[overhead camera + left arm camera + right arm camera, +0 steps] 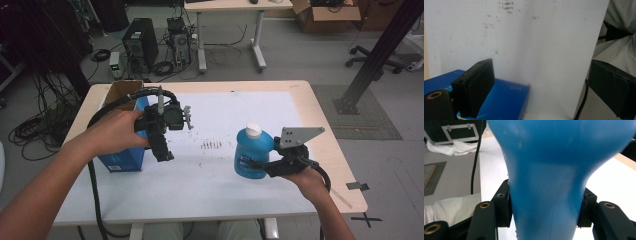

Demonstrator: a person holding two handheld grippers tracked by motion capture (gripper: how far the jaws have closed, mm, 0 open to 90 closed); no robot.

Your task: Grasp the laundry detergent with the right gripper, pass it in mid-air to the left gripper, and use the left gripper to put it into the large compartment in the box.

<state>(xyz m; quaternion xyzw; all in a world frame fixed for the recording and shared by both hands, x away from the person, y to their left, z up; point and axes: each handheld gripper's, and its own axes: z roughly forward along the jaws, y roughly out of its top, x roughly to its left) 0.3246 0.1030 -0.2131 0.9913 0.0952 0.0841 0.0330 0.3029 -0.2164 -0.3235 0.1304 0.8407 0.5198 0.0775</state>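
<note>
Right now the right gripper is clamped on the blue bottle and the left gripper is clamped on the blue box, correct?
Not quite. The right gripper does clamp the blue bottle, but the left gripper holds nothing: the left gripper view shows its jaws open above the blue box.

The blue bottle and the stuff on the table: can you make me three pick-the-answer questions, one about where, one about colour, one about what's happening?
1. Where is the blue box?
A. table's left side
B. table's right side
C. on the floor

2. What colour is the bottle's cap?
A. red
B. white
C. black

3. What is the right gripper doing?
A. hanging open
B. gripping the box
C. gripping the blue bottle

Answers: 1 A, the box sits by the left hand; 2 B, the cap looks white; 3 C, both fingers press the bottle's sides.
</note>
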